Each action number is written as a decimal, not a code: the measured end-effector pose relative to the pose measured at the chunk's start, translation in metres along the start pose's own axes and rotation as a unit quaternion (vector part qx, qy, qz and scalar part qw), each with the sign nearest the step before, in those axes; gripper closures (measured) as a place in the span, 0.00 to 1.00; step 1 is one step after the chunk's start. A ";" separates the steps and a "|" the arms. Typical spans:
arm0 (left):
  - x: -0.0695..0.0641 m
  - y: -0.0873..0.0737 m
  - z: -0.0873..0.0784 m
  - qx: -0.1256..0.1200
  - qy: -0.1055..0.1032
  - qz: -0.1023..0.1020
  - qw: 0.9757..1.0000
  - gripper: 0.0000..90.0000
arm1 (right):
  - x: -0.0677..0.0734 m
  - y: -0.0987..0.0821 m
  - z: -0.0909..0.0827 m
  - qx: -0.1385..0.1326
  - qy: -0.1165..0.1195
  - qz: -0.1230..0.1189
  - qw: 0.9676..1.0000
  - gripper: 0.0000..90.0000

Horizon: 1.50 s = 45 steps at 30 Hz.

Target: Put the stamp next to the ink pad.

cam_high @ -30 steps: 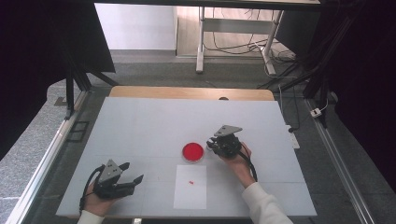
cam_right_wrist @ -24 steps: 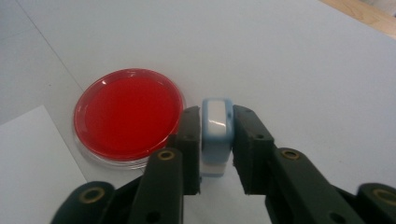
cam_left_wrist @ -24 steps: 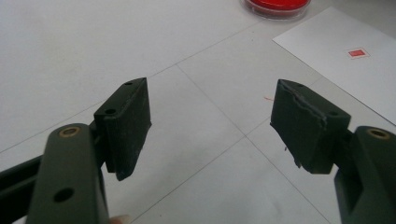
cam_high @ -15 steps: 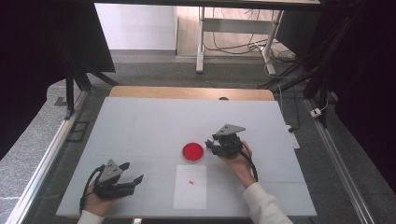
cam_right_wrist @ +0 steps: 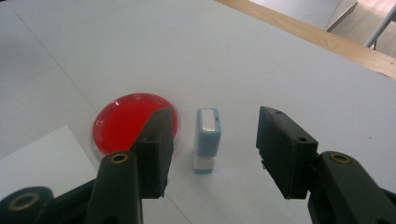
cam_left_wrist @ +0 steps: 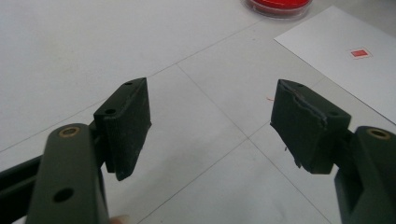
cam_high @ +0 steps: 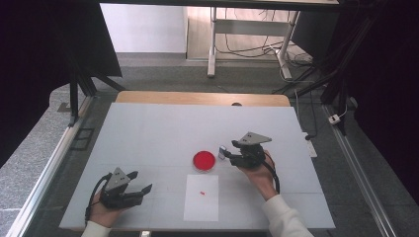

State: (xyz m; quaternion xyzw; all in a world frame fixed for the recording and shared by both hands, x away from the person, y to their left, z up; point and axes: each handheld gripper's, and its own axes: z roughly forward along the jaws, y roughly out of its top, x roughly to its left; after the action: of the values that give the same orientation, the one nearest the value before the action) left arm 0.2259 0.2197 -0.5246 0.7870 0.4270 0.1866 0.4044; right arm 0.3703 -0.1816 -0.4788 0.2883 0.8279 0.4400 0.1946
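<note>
Releasing step: the right gripper [cam_right_wrist: 212, 154] has just been opening its jaws, and they now stand apart on either side of the stamp [cam_right_wrist: 207, 139] with a gap at each pad, so nothing is pinched.
Stamp place: the small blue and white stamp stands upright on the table [cam_high: 158, 128], just beside the red ink pad [cam_high: 204, 160] on its right, between that dish and the right gripper [cam_high: 232, 154].
Paper: the white sheet [cam_high: 201, 197] lies near the ink pad on the person's side and carries one small red mark [cam_high: 202, 192].
Left gripper: the left gripper [cam_high: 140, 186] rests at the near left of the table, jaws spread and empty [cam_left_wrist: 210, 126].
Stage judged: the stamp looks set down after printing.
Next move: draw the right gripper straight back without tipping the stamp.
</note>
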 end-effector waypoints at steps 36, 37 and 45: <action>-0.003 0.001 0.005 0.010 -0.016 0.009 1.000 0.31 | -0.012 -0.101 -0.109 -0.024 -0.009 -0.001 1.000 0.45; -0.003 0.001 0.005 0.010 -0.016 0.009 1.000 0.31 | -0.013 -0.103 -0.109 -0.022 -0.013 -0.001 1.000 0.45; -0.003 0.002 0.005 0.009 -0.015 0.009 1.000 0.31 | -0.013 -0.104 -0.107 -0.017 -0.006 -0.008 1.000 0.45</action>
State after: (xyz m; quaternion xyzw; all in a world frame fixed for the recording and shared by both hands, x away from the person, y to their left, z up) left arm 0.2287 0.2143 -0.5262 0.7974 0.4153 0.1747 0.4016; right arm 0.2866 -0.3021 -0.5083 0.2811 0.8211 0.4511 0.2081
